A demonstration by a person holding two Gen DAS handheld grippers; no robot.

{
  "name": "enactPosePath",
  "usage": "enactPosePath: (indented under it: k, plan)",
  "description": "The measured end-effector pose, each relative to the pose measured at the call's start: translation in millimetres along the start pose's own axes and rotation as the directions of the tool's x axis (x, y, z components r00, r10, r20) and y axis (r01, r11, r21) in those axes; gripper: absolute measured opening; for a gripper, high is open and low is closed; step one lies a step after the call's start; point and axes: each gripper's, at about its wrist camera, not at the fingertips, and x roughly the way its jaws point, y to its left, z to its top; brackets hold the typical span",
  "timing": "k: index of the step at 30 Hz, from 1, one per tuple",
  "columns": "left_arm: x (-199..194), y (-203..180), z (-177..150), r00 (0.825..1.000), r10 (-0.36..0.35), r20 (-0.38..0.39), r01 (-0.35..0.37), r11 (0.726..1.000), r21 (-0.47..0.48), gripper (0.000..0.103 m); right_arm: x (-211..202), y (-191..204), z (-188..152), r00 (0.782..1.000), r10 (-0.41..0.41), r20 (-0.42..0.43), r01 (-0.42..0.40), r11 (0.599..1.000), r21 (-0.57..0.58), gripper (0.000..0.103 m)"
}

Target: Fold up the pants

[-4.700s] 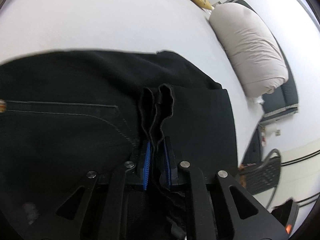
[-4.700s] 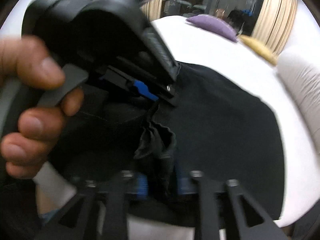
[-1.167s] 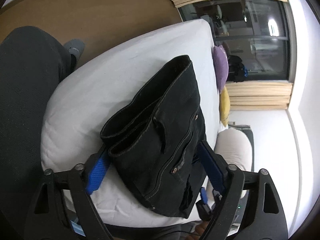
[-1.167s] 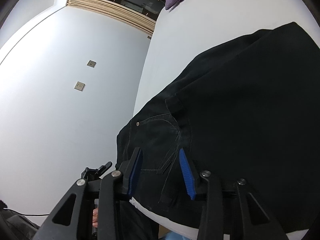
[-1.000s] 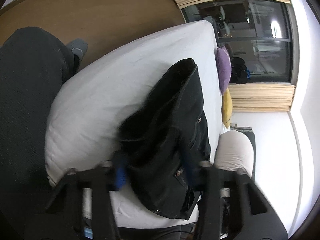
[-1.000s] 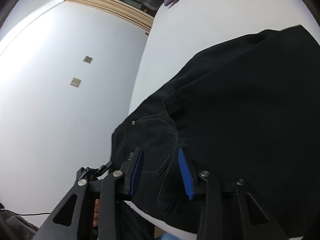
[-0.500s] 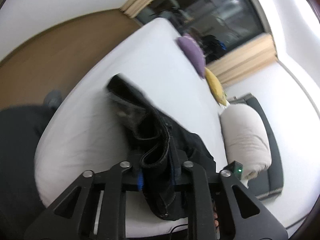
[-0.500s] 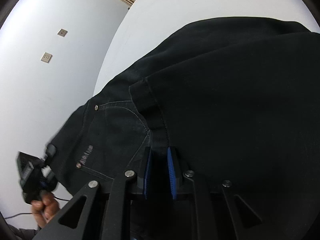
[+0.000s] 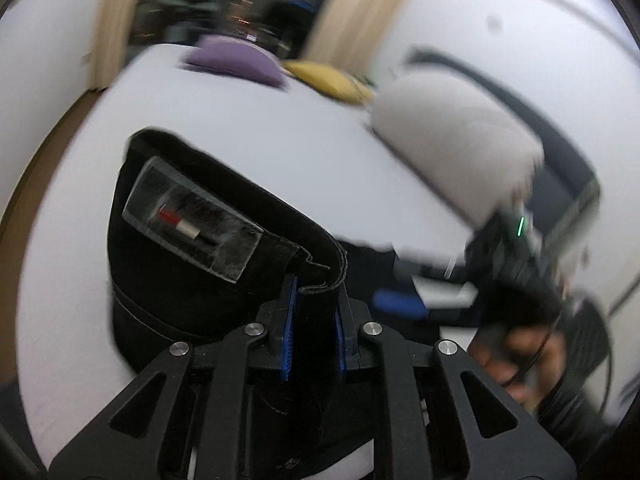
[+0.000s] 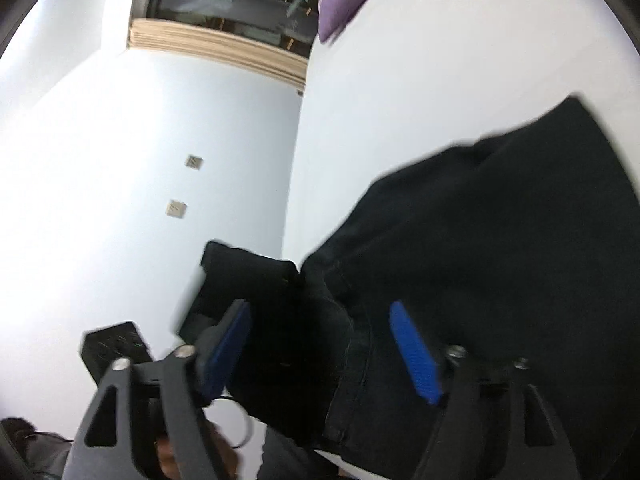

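A: What reads on the label?
B: Nothing legible; a grey patch with red mark sits inside the black denim pants [image 9: 188, 264], lying on the white bed [image 9: 280, 152].
A: Jaws?
B: Left gripper [image 9: 313, 334] clenches the waistband; right gripper [image 10: 320, 348] is opening, cloth between its pads, unpressed.

Bare sheet [image 9: 224, 132] ahead; cushions [image 9: 236, 60] block far edge.

Left wrist view: motion-blurred right side; the other black handheld gripper [image 9: 400, 304] and the hand [image 9: 516, 364] smear together, grip unreadable. Label on the black denim pants [image 9: 188, 224] illegible. Right wrist view: pants cut off by lower-right edge; the lifted waistband's [image 10: 244, 276] far end blurs out.
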Motion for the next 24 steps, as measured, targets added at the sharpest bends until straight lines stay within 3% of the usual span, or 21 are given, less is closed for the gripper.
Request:
enactPosePath:
  k: [2, 5, 11, 14, 19, 22, 23, 24]
  plan:
    - [30, -30, -18, 0.998, 0.043, -0.052, -0.035, 0.99, 0.14, 0.014, -9, -5, 2, 1.0, 0.015, -0.002, -0.015, 1.0, 0.004, 0.086]
    - [54, -46, -42, 0.989, 0.085, -0.118, -0.06, 0.977, 0.207, 0.014, -8, -11, 1, 1.0, 0.01, -0.028, -0.01, 1.0, 0.005, 0.087]
    - [48, -67, -73, 0.982, 0.165, -0.093, -0.118, 0.919, 0.376, 0.014, 19, -25, 4, 0.991, 0.002, -0.133, -0.003, 1.0, -0.001, 0.087]
    - [52, -77, -78, 0.982, 0.168, -0.085, -0.119, 0.903, 0.414, 0.014, 37, -13, 8, 0.982, 0.023, -0.189, -0.034, 0.998, -0.051, 0.087]
    - [51, -97, -87, 0.985, 0.164, -0.055, -0.119, 0.871, 0.477, 0.012, 64, -10, 15, 0.966, -0.026, -0.257, 0.005, 0.996, -0.084, 0.086]
    - [53, -106, -92, 0.986, 0.159, -0.056, -0.109, 0.856, 0.506, 0.009, 74, -5, 16, 0.963, -0.037, -0.268, 0.007, 0.993, -0.114, 0.072]
    - [52, -109, -95, 0.986, 0.152, -0.062, -0.1, 0.855, 0.508, 0.007, 76, -5, 17, 0.962, -0.035, -0.269, 0.004, 0.993, -0.117, 0.063]
    - [53, -111, -97, 0.987, 0.144, -0.076, -0.086, 0.856, 0.509, 0.005, 79, -4, 17, 0.962, -0.047, -0.27, 0.012, 0.992, -0.127, 0.044]
